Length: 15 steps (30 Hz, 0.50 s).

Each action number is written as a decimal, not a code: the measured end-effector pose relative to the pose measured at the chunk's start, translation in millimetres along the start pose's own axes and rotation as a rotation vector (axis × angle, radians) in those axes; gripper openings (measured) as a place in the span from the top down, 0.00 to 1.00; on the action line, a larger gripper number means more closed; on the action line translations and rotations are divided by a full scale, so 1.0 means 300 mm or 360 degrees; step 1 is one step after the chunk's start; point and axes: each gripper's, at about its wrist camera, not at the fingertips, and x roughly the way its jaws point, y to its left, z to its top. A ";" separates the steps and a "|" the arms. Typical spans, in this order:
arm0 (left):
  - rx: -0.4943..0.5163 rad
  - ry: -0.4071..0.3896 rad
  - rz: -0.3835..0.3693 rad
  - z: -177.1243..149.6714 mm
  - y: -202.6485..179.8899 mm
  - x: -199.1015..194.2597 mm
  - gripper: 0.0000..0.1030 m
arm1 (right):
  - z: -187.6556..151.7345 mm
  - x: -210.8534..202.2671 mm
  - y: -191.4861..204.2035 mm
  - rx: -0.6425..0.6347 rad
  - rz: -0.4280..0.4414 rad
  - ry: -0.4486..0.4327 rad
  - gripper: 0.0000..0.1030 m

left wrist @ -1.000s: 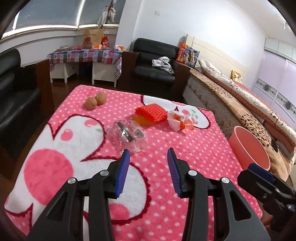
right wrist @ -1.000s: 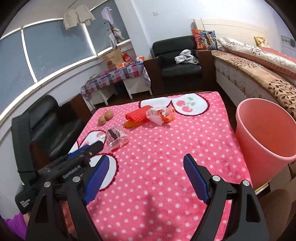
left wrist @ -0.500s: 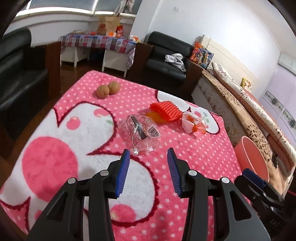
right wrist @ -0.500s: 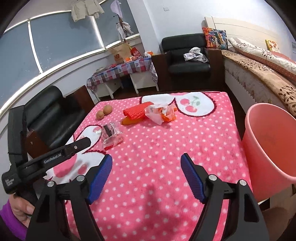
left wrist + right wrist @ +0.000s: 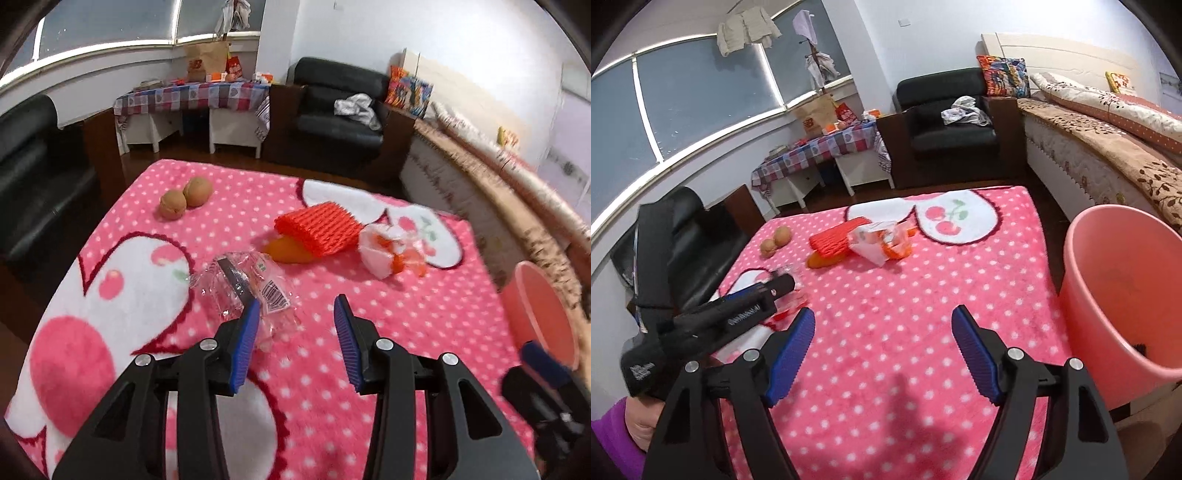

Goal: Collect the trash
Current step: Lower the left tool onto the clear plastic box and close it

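A crumpled clear plastic wrapper [image 5: 247,284] with a barcode lies on the pink dotted blanket [image 5: 388,332]. My left gripper [image 5: 297,306] hovers open just above it. Its left fingertip [image 5: 253,314] covers the wrapper's near edge, and nothing is gripped. Farther back lie an orange foam net [image 5: 319,230] over an orange peel [image 5: 291,253], and a white-and-orange wrapper [image 5: 388,254]. My right gripper [image 5: 883,314] stands open over bare blanket, with nothing between its fingers. A pink bucket [image 5: 1115,295] stands to its right, beside the table.
Two brown round nuts [image 5: 184,197] sit at the far left of the blanket. Black armchairs [image 5: 340,107] stand behind and to the left of the table, and a bed [image 5: 1100,147] runs along the right. A hand in a purple sleeve [image 5: 613,439] holds the left gripper.
My left gripper has moved forward and dipped toward the clear wrapper, which now lies at its left fingertip. The right gripper has crept forward and its jaws have narrowed slightly.
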 end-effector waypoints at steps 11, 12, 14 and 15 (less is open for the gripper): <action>-0.0028 0.0084 0.0102 -0.014 0.080 0.079 0.69 | 0.130 0.167 -0.080 0.0061 0.0007 0.0054 0.27; -0.0041 0.0087 0.0087 -0.014 0.087 0.077 0.74 | 0.143 0.189 -0.081 0.0066 0.0018 0.0063 0.27; -0.0093 0.0086 0.0057 -0.014 0.109 0.069 0.76 | 0.169 0.232 -0.086 0.0067 0.0040 0.0078 0.27; -0.0120 0.0079 0.0046 -0.014 0.123 0.064 0.76 | 0.179 0.254 -0.084 0.0058 0.0038 0.0086 0.27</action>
